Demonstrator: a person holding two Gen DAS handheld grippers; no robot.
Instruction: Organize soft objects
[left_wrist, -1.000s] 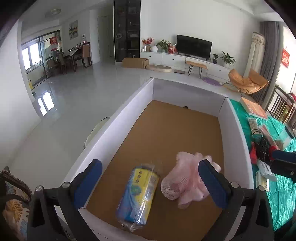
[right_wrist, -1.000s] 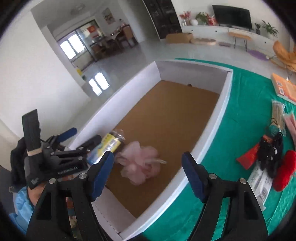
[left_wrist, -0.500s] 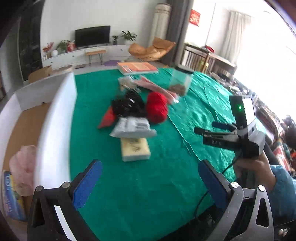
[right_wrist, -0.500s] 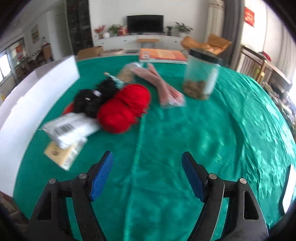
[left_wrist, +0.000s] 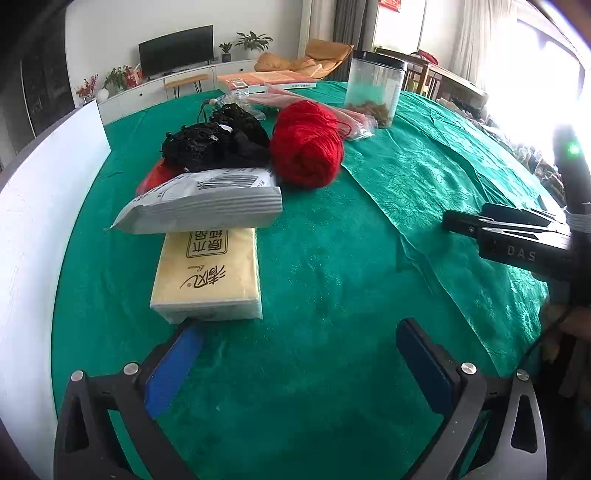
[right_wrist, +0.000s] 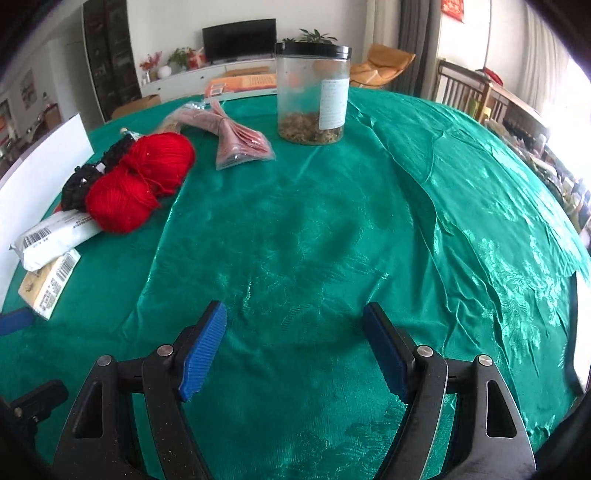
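Grippers first: the left gripper (left_wrist: 295, 354) and right gripper (right_wrist: 293, 347), low in their frames, both stand wide apart with nothing between the pads. Just beyond the left one lies the yellow tissue pack (left_wrist: 208, 273), under a grey pouch (left_wrist: 207, 203); further up sit black lace fabric (left_wrist: 218, 142) and red yarn (left_wrist: 306, 144), then the pink packet (right_wrist: 240, 142) and jar (right_wrist: 314, 92). All rest on the green cloth, outside the white box wall (left_wrist: 33, 229), so much sorting likely remains. The box's inside is hidden, and a red item under the pouch is barely visible.
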